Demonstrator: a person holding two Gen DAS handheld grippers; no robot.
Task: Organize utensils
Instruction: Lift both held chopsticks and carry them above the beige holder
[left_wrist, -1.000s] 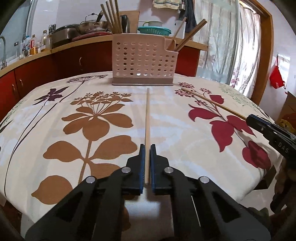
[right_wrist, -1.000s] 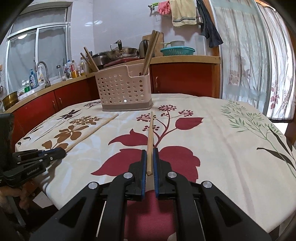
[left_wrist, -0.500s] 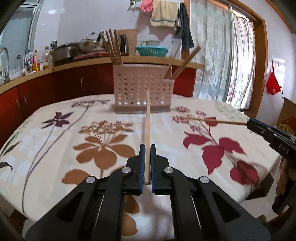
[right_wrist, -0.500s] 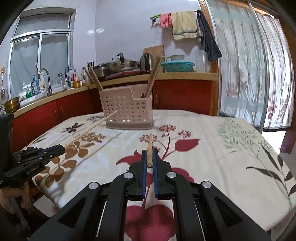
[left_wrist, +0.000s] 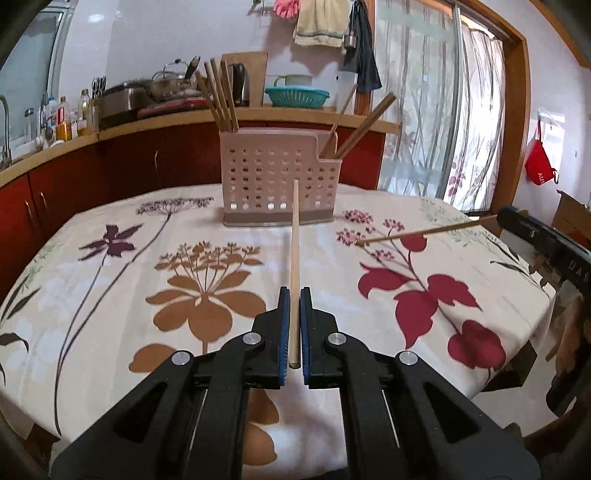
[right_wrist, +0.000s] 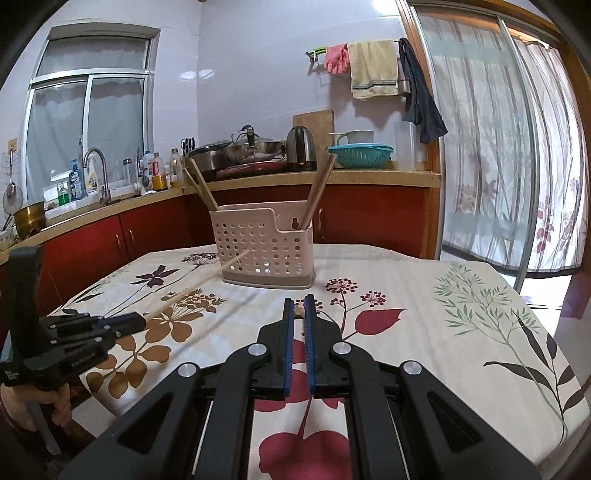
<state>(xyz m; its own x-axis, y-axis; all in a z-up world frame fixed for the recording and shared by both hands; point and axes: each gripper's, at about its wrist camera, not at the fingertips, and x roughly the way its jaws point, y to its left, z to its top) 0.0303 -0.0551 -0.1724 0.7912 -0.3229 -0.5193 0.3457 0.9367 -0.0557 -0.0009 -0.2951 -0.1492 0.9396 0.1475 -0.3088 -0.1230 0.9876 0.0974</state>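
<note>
My left wrist view looked along its fingers across the floral-clothed table (left_wrist: 110, 295); my right view looked from its other side. Both shared the perforated beige plastic caddy (left_wrist: 275, 184).

Tablecloth (left_wrist: 229, 206): cream, brown and dark red flower print. Utensil holder (left_wrist: 275, 177): pale pink, perforated. Chopsticks (left_wrist: 294, 236): light wood. Cabinets (right_wrist: 369, 218): red.
</note>
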